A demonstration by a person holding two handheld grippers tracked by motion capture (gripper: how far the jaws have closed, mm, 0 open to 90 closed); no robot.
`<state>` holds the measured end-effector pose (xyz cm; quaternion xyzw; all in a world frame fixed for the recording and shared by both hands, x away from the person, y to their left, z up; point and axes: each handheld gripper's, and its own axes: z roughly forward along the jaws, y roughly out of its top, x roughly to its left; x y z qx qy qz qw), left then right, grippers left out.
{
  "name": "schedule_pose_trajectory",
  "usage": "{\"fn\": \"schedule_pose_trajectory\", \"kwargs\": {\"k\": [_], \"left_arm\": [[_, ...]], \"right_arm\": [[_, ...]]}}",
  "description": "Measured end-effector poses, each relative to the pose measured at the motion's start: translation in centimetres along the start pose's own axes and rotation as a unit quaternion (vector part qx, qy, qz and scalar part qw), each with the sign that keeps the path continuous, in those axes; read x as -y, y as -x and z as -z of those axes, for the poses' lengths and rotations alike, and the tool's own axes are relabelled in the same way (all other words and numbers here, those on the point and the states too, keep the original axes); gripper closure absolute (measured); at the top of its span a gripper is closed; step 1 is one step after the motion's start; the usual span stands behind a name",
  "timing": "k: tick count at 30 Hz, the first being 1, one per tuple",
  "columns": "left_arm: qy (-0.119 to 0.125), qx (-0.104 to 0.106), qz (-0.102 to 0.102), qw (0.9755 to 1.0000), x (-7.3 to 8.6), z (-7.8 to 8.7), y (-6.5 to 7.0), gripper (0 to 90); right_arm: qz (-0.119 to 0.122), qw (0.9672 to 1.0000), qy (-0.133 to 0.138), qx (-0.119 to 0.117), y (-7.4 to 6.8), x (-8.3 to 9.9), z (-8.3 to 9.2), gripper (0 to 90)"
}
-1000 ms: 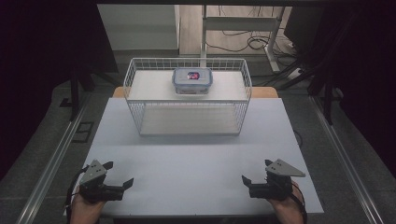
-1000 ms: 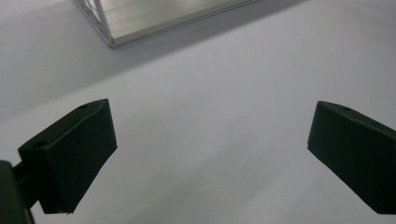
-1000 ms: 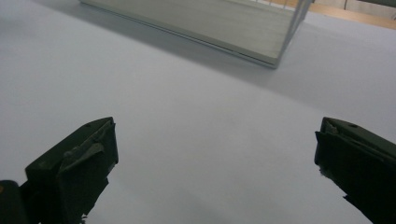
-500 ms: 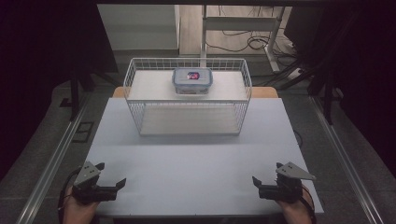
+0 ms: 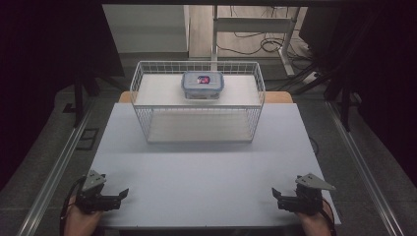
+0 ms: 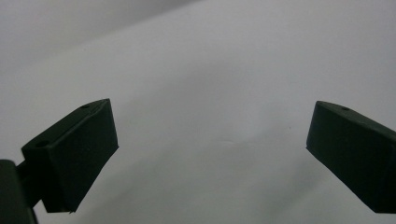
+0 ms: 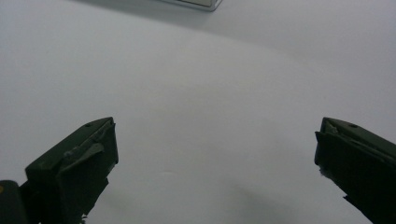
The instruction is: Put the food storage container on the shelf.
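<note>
A white wire basket (image 5: 198, 124) stands at the back middle of the pale table (image 5: 206, 167). Inside it, against the far wall, sits a clear lidded food box (image 5: 202, 83) with something red and dark in it. My left gripper (image 5: 120, 196) rests low at the near left corner, open, with its jaws pointing right. At the near right corner my right gripper (image 5: 277, 198) is open too, jaws pointing left. The left gripper view has the left gripper (image 6: 210, 140) wide apart over bare tabletop. The right gripper (image 7: 215, 154) is the same in its own view.
The table's near edge runs just under both hands. Metal rails (image 5: 56, 172) flank the table on the floor. Behind the basket are a wooden board (image 5: 278, 97), a desk frame (image 5: 255, 24) and floor cables. Bare tabletop lies between the grippers and the basket.
Both grippers have drawn back toward the near edge and slightly outward toward the corners. They stay open. The basket and box have not moved.
</note>
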<state>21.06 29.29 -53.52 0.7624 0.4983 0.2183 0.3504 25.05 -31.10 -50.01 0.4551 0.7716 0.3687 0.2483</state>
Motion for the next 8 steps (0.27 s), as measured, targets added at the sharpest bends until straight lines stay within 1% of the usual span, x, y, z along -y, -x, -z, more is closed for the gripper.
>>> {"fn": "schedule_pose_trajectory", "kwargs": {"k": [4, 6, 8], "left_arm": [[-0.007, 0.004, 0.015, 0.9998, 0.03, -0.16, -0.30, 1.9], [-0.007, 0.006, 0.018, 0.9998, 0.01, -0.19, -0.32, 2.0], [-0.009, 0.005, 0.014, 0.9998, -0.01, -0.22, -0.27, 1.9]], "right_arm": [[-0.007, 1.0000, -0.003, -0.004, 0.14, 0.02, -0.04, 0.0], [-0.007, 1.0000, -0.004, -0.004, 0.15, 0.02, -0.09, 0.0], [-0.007, 0.9999, -0.007, -0.003, 0.13, 0.00, -0.15, 0.0]]}}
